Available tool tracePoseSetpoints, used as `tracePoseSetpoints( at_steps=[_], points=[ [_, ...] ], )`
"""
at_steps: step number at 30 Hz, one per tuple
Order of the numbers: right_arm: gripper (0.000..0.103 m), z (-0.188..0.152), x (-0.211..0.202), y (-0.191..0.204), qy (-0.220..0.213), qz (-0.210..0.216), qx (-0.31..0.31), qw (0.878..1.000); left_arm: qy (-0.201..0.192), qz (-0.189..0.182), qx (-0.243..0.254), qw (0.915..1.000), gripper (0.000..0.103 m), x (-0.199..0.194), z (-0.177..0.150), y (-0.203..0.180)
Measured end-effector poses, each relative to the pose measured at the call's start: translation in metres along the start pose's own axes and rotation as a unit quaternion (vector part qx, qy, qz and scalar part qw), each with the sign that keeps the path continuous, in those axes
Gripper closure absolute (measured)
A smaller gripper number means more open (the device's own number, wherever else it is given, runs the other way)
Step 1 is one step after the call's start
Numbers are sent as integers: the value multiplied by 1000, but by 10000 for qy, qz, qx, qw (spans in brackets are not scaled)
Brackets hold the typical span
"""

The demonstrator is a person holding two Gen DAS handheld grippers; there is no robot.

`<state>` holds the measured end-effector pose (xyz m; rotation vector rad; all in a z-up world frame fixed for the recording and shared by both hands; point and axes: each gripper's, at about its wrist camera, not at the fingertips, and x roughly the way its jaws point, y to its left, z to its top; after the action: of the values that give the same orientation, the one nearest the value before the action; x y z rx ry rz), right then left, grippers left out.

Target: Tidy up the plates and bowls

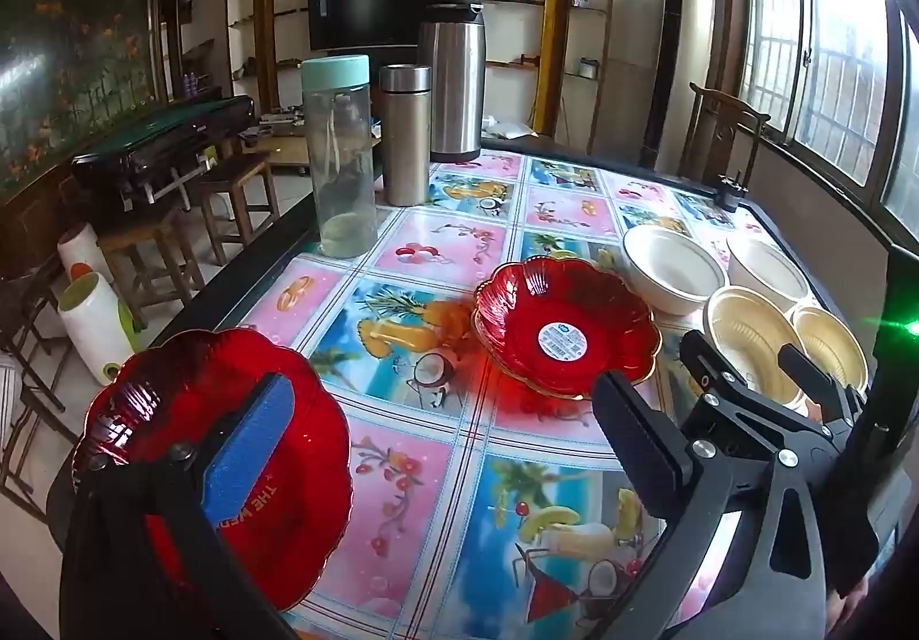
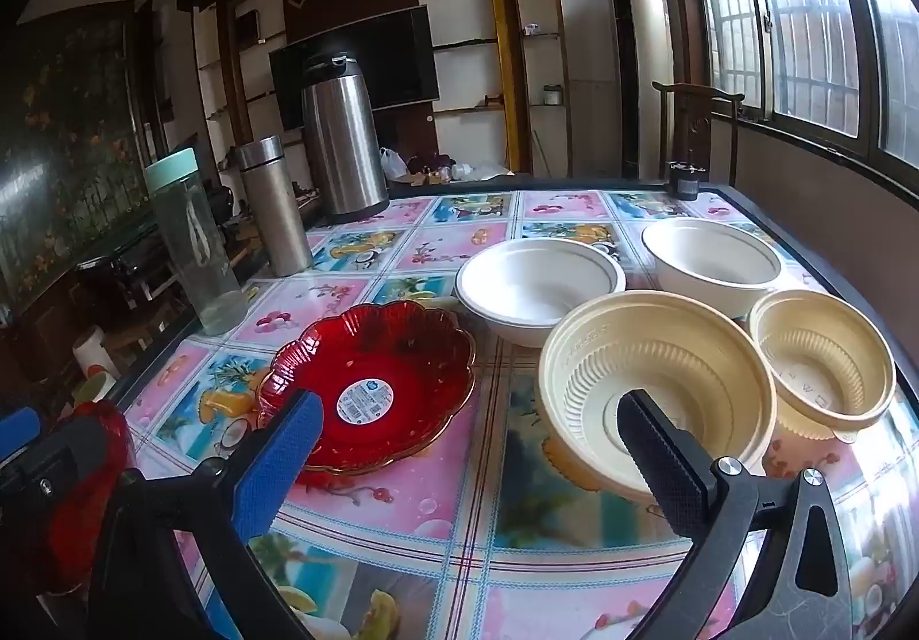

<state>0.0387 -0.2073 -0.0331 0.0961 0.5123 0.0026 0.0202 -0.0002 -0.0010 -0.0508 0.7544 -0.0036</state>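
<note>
The left tool (image 1: 442,433) and the right tool (image 2: 465,450) both hang with jaws spread, gripping nothing. On the tabletop (image 2: 459,519), one red plate (image 1: 218,462) lies at the near left edge, another (image 2: 367,387) mid-table — stacking them looks next; white and cream bowls sit toward the right edge.
</note>
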Motion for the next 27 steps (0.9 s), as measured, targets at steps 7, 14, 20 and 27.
tracePoseSetpoints(
  at_steps=[7, 14, 20, 27],
  points=[
    [0, 1, 5, -1, 145, -19, 66, 9999, -673, 51, -97, 9977, 0, -12, -11, 7],
    [0, 0, 3, -2, 118, -21, 102, 9999, -836, 200, -66, 9963, 0, -7, -19, 7],
    [0, -1, 4, -3, 154, 0, 130, 9998, -923, 268, -71, 9953, 0, -2, -22, 9],
    [0, -1, 7, -4, 246, 29, 156, 9996, -956, 313, -144, 9948, 0, 4, -24, 12]
  ],
)
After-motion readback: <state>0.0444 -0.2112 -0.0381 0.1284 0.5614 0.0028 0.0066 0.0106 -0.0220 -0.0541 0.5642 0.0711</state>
